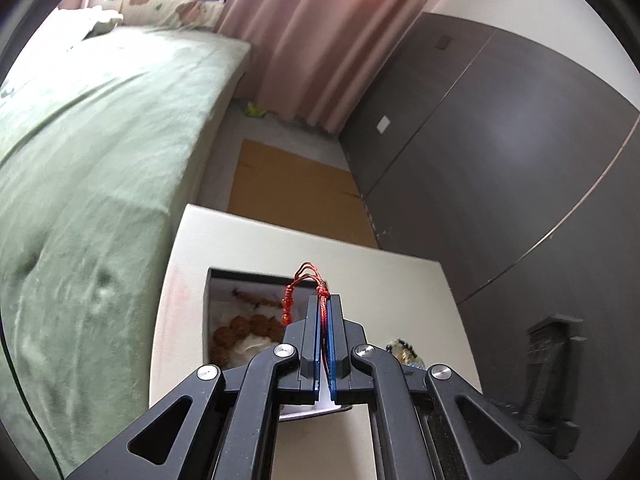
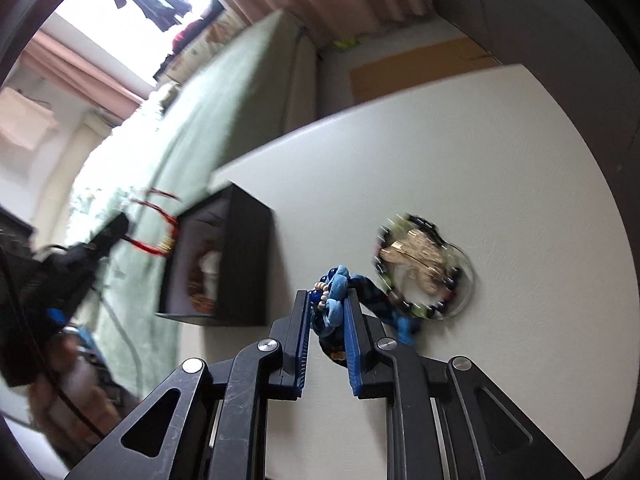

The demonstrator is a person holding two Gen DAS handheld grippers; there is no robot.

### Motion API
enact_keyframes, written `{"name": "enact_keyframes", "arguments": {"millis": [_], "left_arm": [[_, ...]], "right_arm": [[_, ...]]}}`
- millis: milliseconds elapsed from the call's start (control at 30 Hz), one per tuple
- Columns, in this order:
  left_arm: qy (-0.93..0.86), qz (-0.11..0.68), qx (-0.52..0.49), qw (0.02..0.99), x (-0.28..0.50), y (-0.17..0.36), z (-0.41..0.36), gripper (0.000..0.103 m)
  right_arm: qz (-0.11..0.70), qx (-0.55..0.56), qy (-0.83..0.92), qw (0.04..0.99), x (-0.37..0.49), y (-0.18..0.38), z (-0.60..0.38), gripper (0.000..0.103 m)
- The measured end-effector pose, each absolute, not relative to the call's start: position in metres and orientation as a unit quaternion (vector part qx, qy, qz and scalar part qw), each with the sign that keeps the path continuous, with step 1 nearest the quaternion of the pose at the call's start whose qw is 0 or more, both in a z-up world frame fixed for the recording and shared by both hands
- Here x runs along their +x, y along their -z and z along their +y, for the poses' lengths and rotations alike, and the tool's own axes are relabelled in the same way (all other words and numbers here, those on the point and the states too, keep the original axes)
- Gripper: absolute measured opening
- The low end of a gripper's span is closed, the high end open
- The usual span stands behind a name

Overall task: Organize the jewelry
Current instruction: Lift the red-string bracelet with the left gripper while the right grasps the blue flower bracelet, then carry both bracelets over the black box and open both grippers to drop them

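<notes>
My left gripper [image 1: 324, 300] is shut on a red cord bracelet [image 1: 308, 284], held above the open black jewelry box [image 1: 248, 276], which holds brown bead bracelets [image 1: 248, 326] on white lining. In the right wrist view the same left gripper [image 2: 116, 228] holds the red cord bracelet [image 2: 154, 236] just left of the box [image 2: 240, 264]. My right gripper [image 2: 328, 300] is shut on a blue fabric and bead bracelet [image 2: 334, 292] above the white table [image 2: 480, 152]. A clear dish [image 2: 466, 280] to its right holds a gold piece and a dark bead bracelet.
A green-covered bed [image 1: 88, 160] runs along the table's left side. Pink curtains [image 1: 312, 40] and a dark grey wardrobe [image 1: 500, 140] stand behind. Cardboard [image 1: 292, 188] lies on the floor beyond the table. The clear dish shows partly behind my left gripper [image 1: 404, 352].
</notes>
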State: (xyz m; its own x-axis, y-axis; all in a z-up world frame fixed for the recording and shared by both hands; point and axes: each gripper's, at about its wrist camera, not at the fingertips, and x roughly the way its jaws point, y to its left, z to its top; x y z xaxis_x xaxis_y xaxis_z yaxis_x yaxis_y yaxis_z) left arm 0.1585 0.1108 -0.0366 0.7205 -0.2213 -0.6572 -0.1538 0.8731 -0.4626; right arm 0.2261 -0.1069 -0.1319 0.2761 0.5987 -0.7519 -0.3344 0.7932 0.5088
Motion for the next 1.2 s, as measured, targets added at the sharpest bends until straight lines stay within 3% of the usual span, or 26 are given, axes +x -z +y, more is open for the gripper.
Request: {"name": "enact_keyframes", "arguments": {"millis": [233, 333, 400, 467, 500, 600, 967, 1200], "left_arm": [[0.04, 0.407, -0.269, 0.872, 0.163, 0.05, 0.112, 0.002], [0.03, 0.446, -0.262, 0.855, 0.17, 0.062, 0.115, 0.011], [0.025, 0.455, -0.278, 0.846, 0.171, 0.07, 0.122, 0.043], [0.022, 0.441, -0.294, 0.848, 0.169, 0.068, 0.128, 0.061], [0.02, 0.43, -0.296, 0.853, 0.166, 0.063, 0.131, 0.064], [0.018, 0.398, -0.301, 0.866, 0.158, 0.05, 0.137, 0.069], [-0.003, 0.361, -0.333, 0.871, 0.143, 0.036, 0.166, 0.069], [-0.005, 0.354, -0.349, 0.868, 0.141, 0.034, 0.18, 0.069]], "right_arm": [[0.499, 0.147, -0.321, 0.792, 0.22, 0.118, -0.107, 0.018], [0.495, 0.151, -0.325, 0.792, 0.219, 0.115, -0.104, 0.018], [0.494, 0.153, -0.328, 0.79, 0.219, 0.114, -0.103, 0.018], [0.49, 0.154, -0.336, 0.789, 0.219, 0.111, -0.1, 0.018], [0.486, 0.156, -0.341, 0.789, 0.219, 0.109, -0.099, 0.018], [0.468, 0.164, -0.363, 0.789, 0.215, 0.1, -0.093, 0.018], [0.394, 0.195, -0.441, 0.782, 0.202, 0.068, -0.052, 0.018], [0.421, 0.163, -0.432, 0.781, 0.203, 0.085, -0.021, 0.018]]}}
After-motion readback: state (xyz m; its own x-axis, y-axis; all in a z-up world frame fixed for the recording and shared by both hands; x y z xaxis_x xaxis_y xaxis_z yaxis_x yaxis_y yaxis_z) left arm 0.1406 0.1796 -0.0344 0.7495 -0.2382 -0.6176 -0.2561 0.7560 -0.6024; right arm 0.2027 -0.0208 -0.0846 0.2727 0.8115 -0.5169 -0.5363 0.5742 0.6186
